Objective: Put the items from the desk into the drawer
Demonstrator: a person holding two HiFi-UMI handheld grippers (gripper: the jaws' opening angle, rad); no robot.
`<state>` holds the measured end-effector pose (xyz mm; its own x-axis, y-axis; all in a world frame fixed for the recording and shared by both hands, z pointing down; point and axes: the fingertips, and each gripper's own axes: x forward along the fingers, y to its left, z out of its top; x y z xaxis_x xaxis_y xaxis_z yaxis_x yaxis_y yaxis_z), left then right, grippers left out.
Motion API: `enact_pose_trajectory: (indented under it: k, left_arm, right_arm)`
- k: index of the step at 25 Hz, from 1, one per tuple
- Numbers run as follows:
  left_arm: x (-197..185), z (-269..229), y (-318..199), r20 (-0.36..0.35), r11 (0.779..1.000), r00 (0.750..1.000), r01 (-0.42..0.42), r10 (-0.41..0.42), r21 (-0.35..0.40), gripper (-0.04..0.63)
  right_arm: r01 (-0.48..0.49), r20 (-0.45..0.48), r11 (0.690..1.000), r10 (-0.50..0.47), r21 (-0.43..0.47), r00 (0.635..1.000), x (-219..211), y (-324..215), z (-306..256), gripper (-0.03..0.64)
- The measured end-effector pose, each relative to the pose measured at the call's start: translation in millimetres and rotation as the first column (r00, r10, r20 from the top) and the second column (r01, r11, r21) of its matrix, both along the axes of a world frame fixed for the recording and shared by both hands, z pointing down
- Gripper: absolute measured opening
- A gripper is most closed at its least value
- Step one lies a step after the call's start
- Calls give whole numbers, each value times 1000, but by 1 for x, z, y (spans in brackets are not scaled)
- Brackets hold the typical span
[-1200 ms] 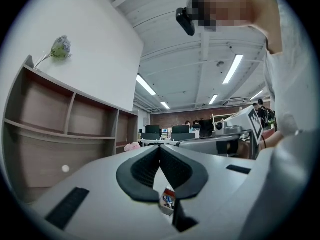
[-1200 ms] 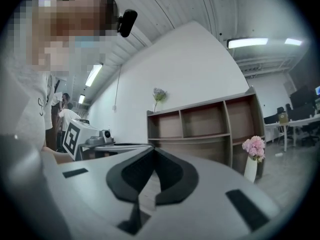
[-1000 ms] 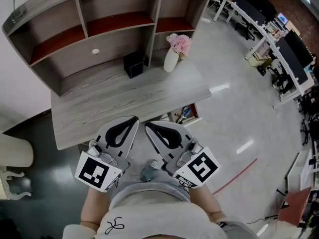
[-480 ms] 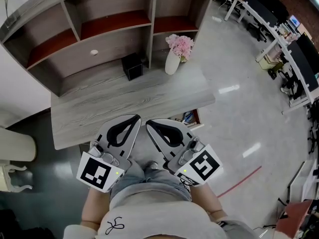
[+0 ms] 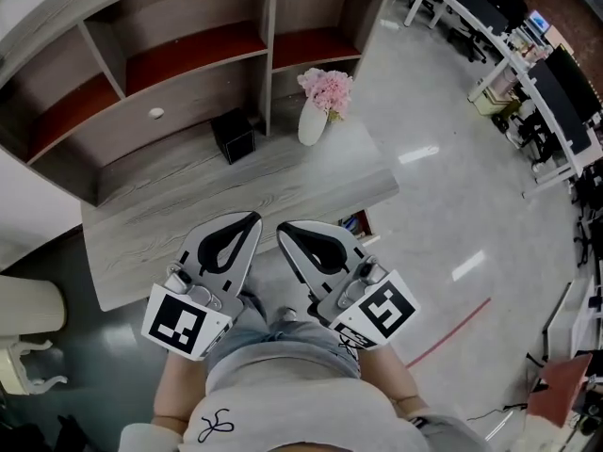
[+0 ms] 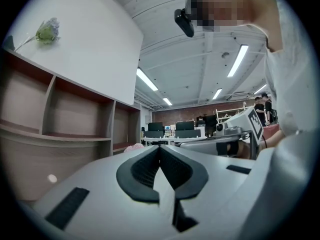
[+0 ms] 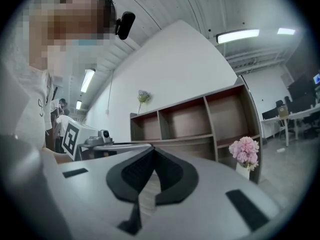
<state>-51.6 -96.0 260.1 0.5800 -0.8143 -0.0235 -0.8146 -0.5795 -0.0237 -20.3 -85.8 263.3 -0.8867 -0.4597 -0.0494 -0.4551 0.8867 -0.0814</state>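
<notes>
A black box and a white vase with pink flowers stand on the grey wooden desk, near the foot of its shelf unit. A small white knob marks a drawer front under the shelves. Under the desk's right end a compartment shows small items inside. My left gripper and right gripper hover side by side over the desk's front edge, both shut and empty. The jaws meet in the left gripper view and the right gripper view, where the flowers appear.
The shelf unit with red-brown boards rises behind the desk. A white chair stands at the left. Office desks with monitors line the far right, and a red line runs across the glossy floor.
The head view has shifted, so the desk and shelves sit further left and lower in the frame. Both grippers keep the same pose, shut and side by side.
</notes>
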Motion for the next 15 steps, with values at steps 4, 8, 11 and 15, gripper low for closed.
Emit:
enact_pose_trajectory:
  k: [4, 8, 11, 15]
  left_arm:
    - [-14, -3, -23, -7, 999, 999, -36, 36, -7, 11]
    - [-36, -1, -47, -15, 999, 999, -49, 48, -6, 11]
    - [-51, 0, -63, -19, 998, 998, -56, 56, -11, 11]
    - [-68, 2, -80, -16, 996, 997, -76, 76, -40, 11]
  right_arm:
    - [-28, -8, 1000, 28, 9, 1000, -16, -22, -3, 8]
    - [-45, -19, 999, 46, 7, 999, -38, -46, -1, 8]
    - [-56, -22, 998, 56, 2, 998, -52, -62, -1, 8]
    - [-67, -24, 998, 66, -3, 997, -72, -82, 0, 8]
